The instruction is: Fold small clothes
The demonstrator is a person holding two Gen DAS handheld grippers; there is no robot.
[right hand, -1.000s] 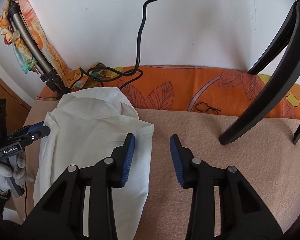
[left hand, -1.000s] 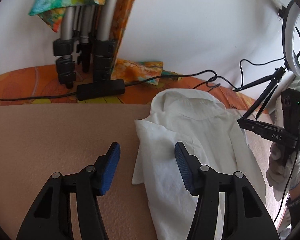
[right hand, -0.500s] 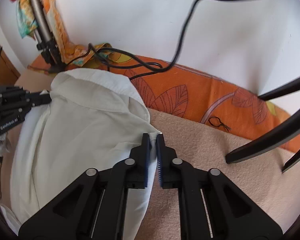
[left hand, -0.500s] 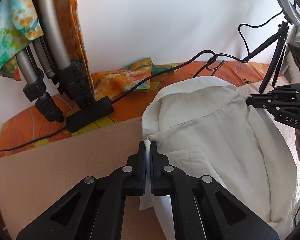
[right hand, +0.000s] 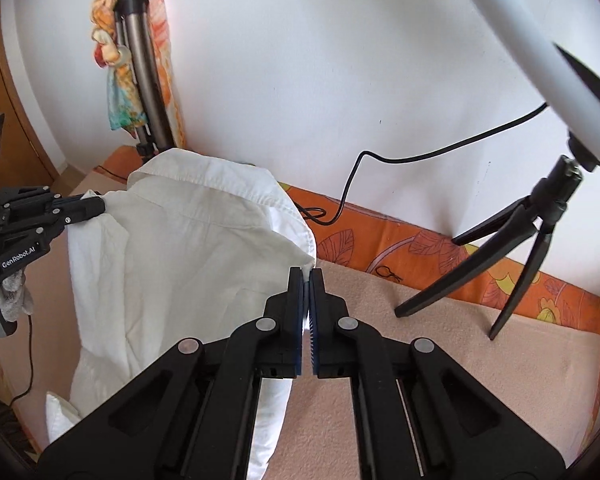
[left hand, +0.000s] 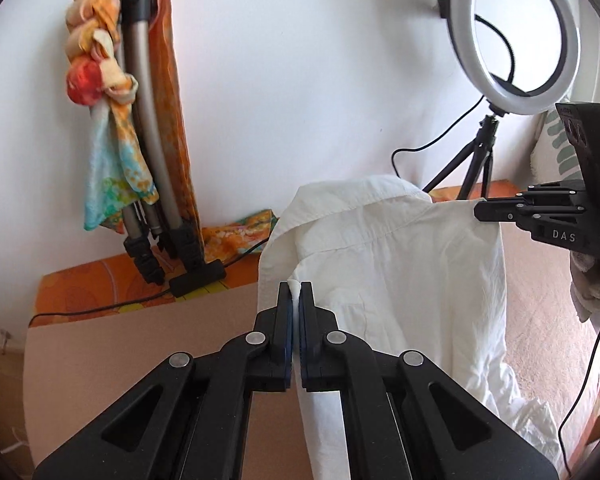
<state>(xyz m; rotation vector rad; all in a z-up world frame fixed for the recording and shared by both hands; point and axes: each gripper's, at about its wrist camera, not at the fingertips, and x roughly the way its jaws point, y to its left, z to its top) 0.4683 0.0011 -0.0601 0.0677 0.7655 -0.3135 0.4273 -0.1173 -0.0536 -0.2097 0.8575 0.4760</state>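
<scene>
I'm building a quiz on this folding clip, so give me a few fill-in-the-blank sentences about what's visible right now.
1. Both grippers are shut on a ____ shirt.
2. The left gripper and the right gripper hold the shirt near its ____.
3. The ring light stands on a small black ____.

Missing words: white; shoulders; tripod

Soft daylight is filling the room, and the ring light [left hand: 526,36] is glowing gently against the white wall [left hand: 300,80]. Shadows are lying faint. Both fisheye views are bending near their dark rims, the ring light blurring in the right view.
</scene>
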